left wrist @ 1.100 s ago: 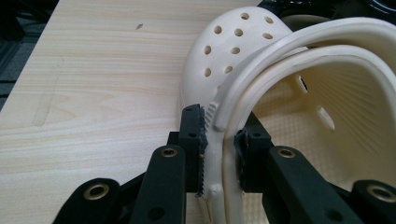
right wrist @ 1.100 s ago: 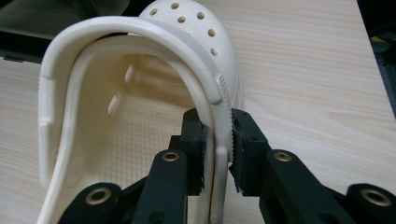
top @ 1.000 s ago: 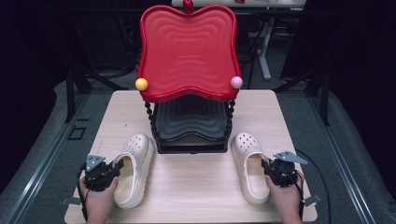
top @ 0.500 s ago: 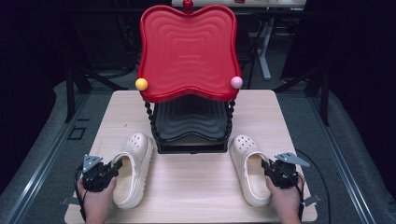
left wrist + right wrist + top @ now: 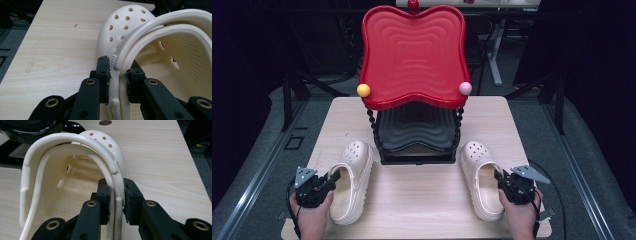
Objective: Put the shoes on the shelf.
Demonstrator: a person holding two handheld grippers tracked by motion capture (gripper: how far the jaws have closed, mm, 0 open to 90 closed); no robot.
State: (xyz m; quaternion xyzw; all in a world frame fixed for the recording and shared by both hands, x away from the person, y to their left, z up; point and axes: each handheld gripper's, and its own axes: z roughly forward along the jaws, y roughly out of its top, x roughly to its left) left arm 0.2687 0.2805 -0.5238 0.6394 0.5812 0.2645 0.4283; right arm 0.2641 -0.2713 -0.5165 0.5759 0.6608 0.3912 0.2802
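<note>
Left claw (image 5: 117, 82) pinching outer rim of left clog (image 5: 350, 180); right claw (image 5: 117, 202) pinching outer rim of right clog (image 5: 482, 177). Both clogs flat on counter (image 5: 422, 200), flanking two-tier rack (image 5: 414, 85). Grasp done; lift and placement judged outstanding.

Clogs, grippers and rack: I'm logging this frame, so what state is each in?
Left clog: flat on table, side wall clamped.
Right clog: flat on table, side wall clamped.
Left gripper: shut on left clog.
Right gripper: shut on right clog.
Rack: upright, both trays empty.
</note>
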